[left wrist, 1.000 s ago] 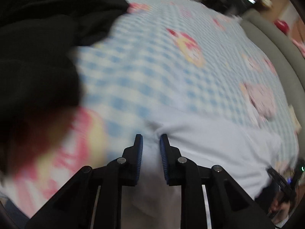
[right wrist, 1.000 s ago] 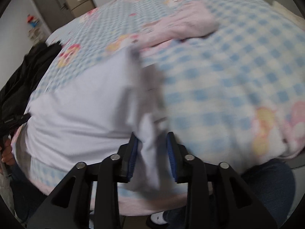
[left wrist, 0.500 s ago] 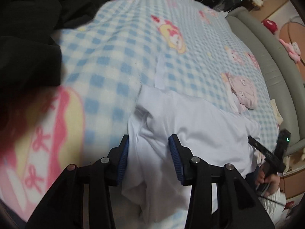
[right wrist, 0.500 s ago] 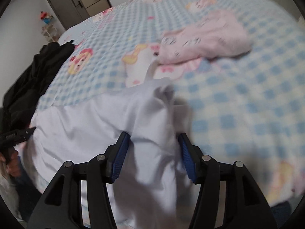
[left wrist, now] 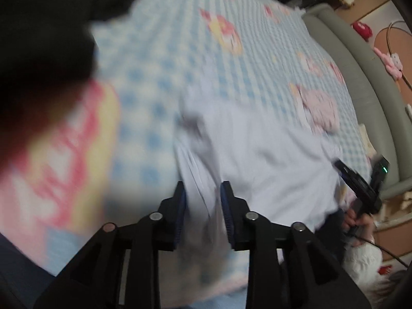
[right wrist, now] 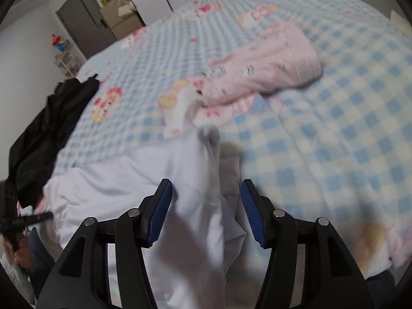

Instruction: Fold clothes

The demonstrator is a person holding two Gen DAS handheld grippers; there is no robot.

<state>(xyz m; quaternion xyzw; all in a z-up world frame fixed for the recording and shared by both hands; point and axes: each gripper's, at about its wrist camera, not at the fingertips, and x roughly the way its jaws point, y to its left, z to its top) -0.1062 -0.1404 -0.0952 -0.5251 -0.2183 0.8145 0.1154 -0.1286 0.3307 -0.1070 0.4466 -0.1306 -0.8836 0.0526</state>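
White garment (right wrist: 123,180) spread on checked bed cover (right wrist: 334,128), near edge. Left hand-held gripper (left wrist: 202,200) jaws apart, fabric fold between, grip uncertain. Right hand-held gripper (right wrist: 206,206) jaws spread wide over bunched edge. Pink garment (right wrist: 262,64) beyond white garment.

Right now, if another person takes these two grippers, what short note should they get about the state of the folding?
Left gripper: open, jaws either side of a bunched edge of the white garment, not clamped.
Right gripper: open wide, white cloth between the jaws.
White garment lies crumpled at the near edge of the checked blanket. Folded pink garment sits farther back; black clothes are piled on the left side.
Done: apparently the pink one.
Left: flatten and fold the white garment, then the black clothes.
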